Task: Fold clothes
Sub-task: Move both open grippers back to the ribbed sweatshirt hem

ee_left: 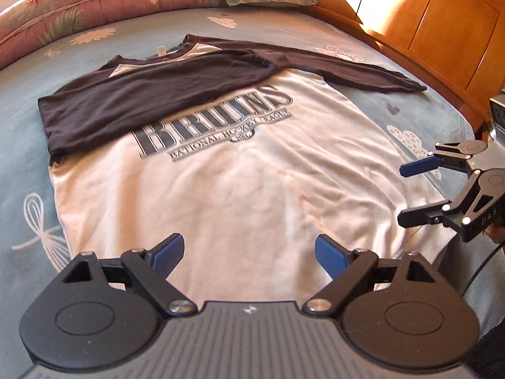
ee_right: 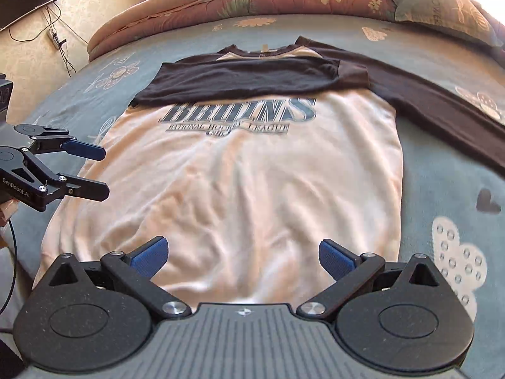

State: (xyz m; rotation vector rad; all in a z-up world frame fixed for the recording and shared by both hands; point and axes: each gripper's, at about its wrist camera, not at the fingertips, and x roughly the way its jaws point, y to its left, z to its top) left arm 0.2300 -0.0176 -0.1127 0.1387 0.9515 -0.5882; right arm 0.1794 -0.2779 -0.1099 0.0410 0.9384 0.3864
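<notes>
Shirt on bed, both tongs empty.
The bed (ee_left: 28,132), under a blue flowered sheet, carries the shirt (ee_left: 240,195) flat at its middle, one dark sleeve (ee_left: 151,101) folded across the chest. A rolled quilt (ee_right: 252,0) lies beyond the collar; a wooden headboard (ee_left: 442,31) flanks it. Left tongs (ee_left: 249,251) and right tongs (ee_right: 243,252) hang wide open over the hem, gripping nothing.

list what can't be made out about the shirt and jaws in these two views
- Shirt hem: hidden in both wrist views by the left gripper and right gripper.
- Top of the chest print: covered by the folded dark sleeve.
- Other sleeve's cuff: cut off at the right wrist view's edge.
</notes>
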